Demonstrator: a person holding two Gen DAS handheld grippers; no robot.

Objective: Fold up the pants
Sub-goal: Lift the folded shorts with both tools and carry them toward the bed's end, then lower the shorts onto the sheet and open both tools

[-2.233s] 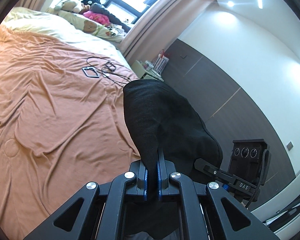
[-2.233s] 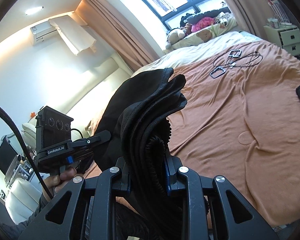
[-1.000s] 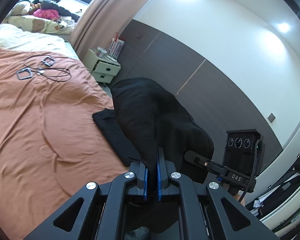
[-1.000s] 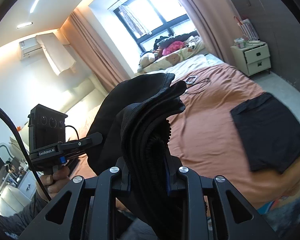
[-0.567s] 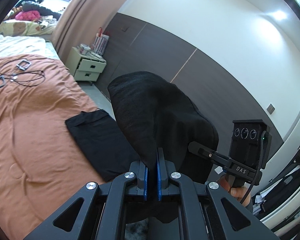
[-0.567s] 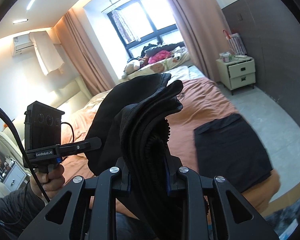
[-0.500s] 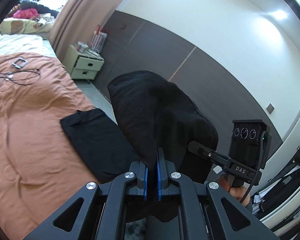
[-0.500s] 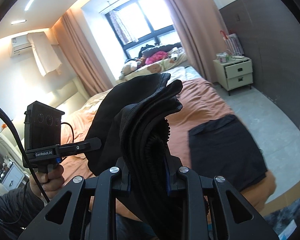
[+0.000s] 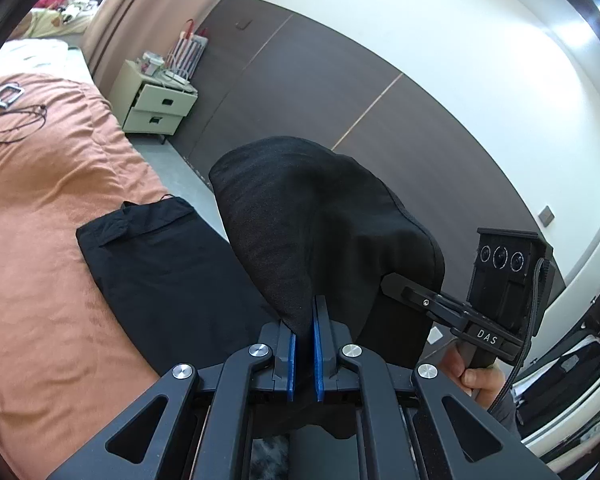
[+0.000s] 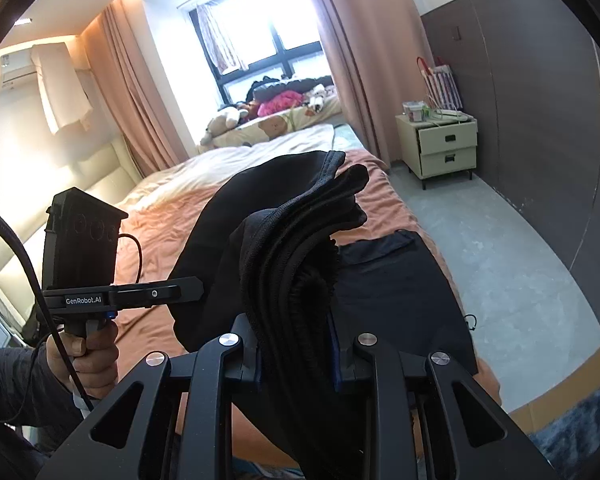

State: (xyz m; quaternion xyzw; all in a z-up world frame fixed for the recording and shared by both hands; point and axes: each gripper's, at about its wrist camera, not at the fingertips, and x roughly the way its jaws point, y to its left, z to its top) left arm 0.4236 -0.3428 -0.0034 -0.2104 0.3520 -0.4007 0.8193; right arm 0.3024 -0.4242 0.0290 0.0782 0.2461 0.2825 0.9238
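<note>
Folded black pants [image 9: 320, 224] hang in the air between both grippers, above the bed's near corner. My left gripper [image 9: 303, 320] is shut on a thin edge of the fabric. My right gripper [image 10: 296, 344] is shut on a thick stack of layers with the ribbed waistband [image 10: 300, 260]. In the left wrist view the other gripper [image 9: 496, 288] and the hand holding it show at the right; in the right wrist view the left gripper [image 10: 100, 272] shows at the left, in a hand. A folded black garment [image 9: 164, 264] lies flat on the orange bedspread [image 9: 40, 208] near the corner, seen too as the folded black garment [image 10: 400, 288].
A cream nightstand [image 10: 440, 144] stands by the dark wall panels [image 9: 340, 112] and the curtain. Cables and small frames [image 9: 8, 108] lie on the bed farther up. Plush toys and clothes [image 10: 260, 108] are piled at the window. Grey floor [image 10: 500, 240] runs beside the bed.
Both grippers swung with the pants from over the middle of the bed toward its near corner. The folded black garment came into view and now lies just below the held pants.
</note>
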